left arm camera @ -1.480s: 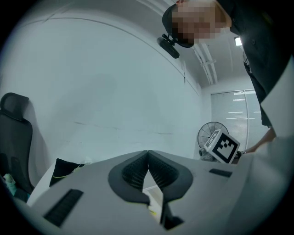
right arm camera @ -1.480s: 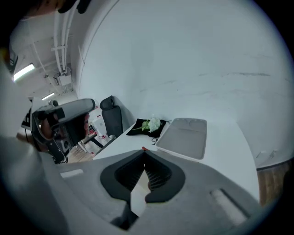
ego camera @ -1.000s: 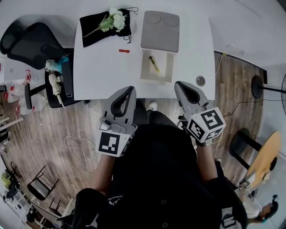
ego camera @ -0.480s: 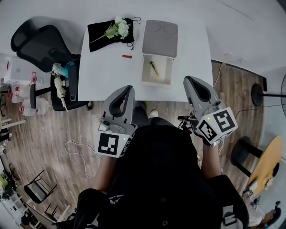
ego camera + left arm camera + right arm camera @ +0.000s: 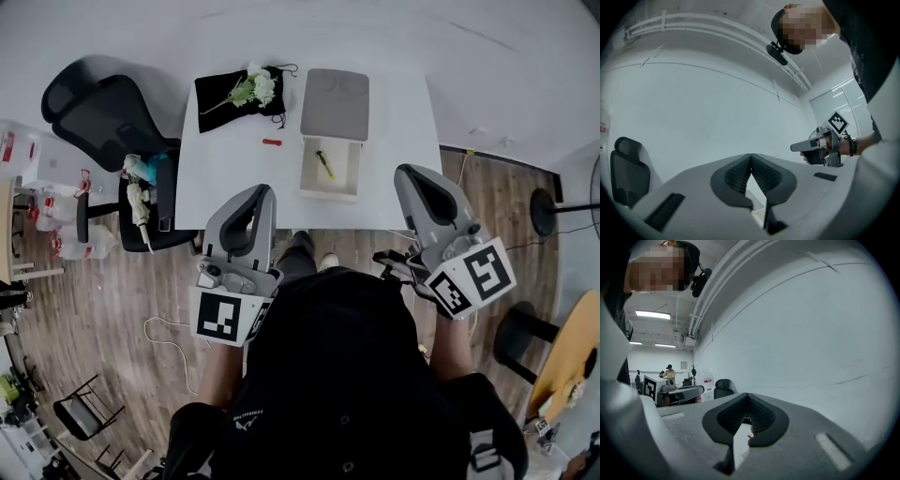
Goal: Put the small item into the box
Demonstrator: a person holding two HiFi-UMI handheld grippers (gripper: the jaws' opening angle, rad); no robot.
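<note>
- Small red item [image 5: 272,142] is seen lying on the white table [image 5: 225,178], outside the box [image 5: 329,195], between it and the black cloth [image 5: 217,94] on which white flowers [image 5: 253,86] are laid.
- A yellow-green stick [image 5: 324,165] is seen inside the open box; a grey lid [image 5: 337,91] is set against its far end.
- Left gripper [image 5: 261,191] is held by the table's near edge, off the tabletop; its jaws are pressed together on nothing.
- Right gripper [image 5: 406,172] is held likewise, jaws closed tip to tip and empty.
</note>
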